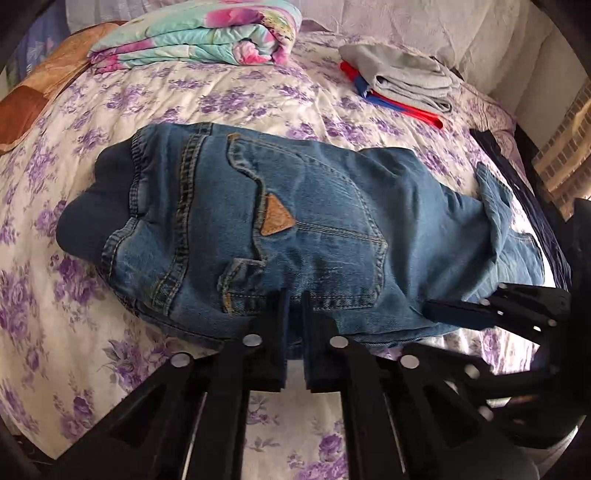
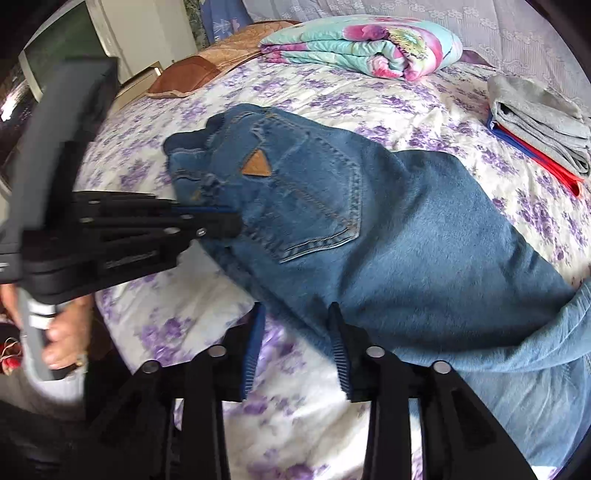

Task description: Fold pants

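The jeans (image 1: 280,229) lie folded on the flowered bedspread (image 1: 258,96), back pocket up. The left gripper (image 1: 294,306) is clenched on their near edge, a thin fold of denim pinched between its two nearly touching fingers. The right gripper (image 2: 295,317) stands partly open at the near edge of the leg, one finger (image 2: 338,347) against the denim and the other over bare bedspread, grasping nothing.

Open bedspread (image 1: 236,96) lies between the jeans (image 1: 314,229) and the far obstacles, a folded floral quilt (image 1: 199,33) at the back left, a brown cushion (image 1: 40,96) at the left edge and a grey-and-red clothes stack (image 1: 402,81) at the back right, while bare cover also borders the jeans' near left side.
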Tool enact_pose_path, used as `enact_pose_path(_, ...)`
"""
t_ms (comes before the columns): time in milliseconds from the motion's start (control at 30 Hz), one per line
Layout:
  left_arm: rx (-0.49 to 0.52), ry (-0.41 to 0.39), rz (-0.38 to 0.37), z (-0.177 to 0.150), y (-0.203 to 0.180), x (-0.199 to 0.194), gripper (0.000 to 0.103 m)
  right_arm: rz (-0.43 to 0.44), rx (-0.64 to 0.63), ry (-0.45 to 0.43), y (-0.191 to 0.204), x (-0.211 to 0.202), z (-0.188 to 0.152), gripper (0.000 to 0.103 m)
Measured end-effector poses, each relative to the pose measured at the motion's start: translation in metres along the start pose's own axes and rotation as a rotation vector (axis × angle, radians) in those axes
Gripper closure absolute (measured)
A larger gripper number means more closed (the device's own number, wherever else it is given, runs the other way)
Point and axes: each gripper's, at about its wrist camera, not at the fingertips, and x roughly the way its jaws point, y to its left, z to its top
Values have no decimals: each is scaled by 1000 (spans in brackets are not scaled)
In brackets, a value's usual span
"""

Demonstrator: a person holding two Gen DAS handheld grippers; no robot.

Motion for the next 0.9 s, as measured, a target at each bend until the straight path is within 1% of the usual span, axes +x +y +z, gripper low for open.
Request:
enact_pose_path(33, -4, 0, -19, -3, 3, -2, 101, 20, 3, -16, 2, -10, 0, 61)
enact_pose_path(100, -38, 19, -59, -4, 11, -4, 101, 2, 23, -74, 1, -28, 7, 61)
enact_pose_path(167, -50, 28, -72, -3, 15, -2, 102, -26, 28, -113, -1, -34, 18, 75)
enact_pose_path(200, -50, 28, -68, -4, 13, -3, 102, -28, 37, -104, -3, -29, 24, 85)
enact_pose_path(267, -28, 22, -39, -5, 8, -4, 102, -16, 76, -60, -9, -10, 30, 86)
enact_pose_path(367, -18, 16, -28, -5, 5, -4, 102, -9, 136, 89, -17, 40, 23, 85)
enact_pose_path(400, -20, 27, -41, -5, 6, -1, 102, -18, 142, 83, -18, 46, 21, 85)
enact_pose_path(433, -22, 23, -49, -5, 8, -1, 102, -13, 142, 85, -19, 45, 22, 85)
enact_pose_path(467, -19, 20, -52, -5, 8, -1, 102, 1, 155, 104, -21, 40, 25, 85)
enact_pose_path(500, -16, 20, -52, -5, 9, -1, 102, 19, 184, 131, -26, 34, 29, 85)
enact_pose_path(533, -12, 22, -50, -4, 8, -1, 102, 25, 208, 138, -34, 24, 35, 85)
enact_pose_path(567, -10, 25, -48, -4, 8, -1, 102, 9, 222, 117, -44, 9, 42, 84)
enact_pose_path(600, -7, 26, -44, -3, 7, -1, 102, -46, 239, 90, -58, -8, 50, 73)
enact_pose_path(633, 2, 26, -37, -3, 5, -1, 102, -122, 264, 70, -76, -24, 57, 51)
enact_pose_path(667, 9, 25, -29, -4, 4, -1, 102, -204, 296, 56, -98, -39, 65, 42)
enact_pose_path(700, 16, 21, -23, -4, 3, -1, 102, -283, 330, 53, -121, -52, 71, 37)
enact_pose_path(767, 22, 17, -17, -5, 3, -1, 102, -439, 424, 91, -177, -67, 79, 37)
enact_pose_path(800, 23, 18, -19, -4, 3, -1, 102, -496, 496, 121, -209, -72, 80, 37)
enact_pose_path(867, 17, 26, -34, -3, 6, -1, 102, -561, 635, 193, -269, -75, 78, 37)
enact_pose_path(900, 15, 31, -43, -2, 7, 0, 102, -578, 684, 214, -295, -77, 70, 37)
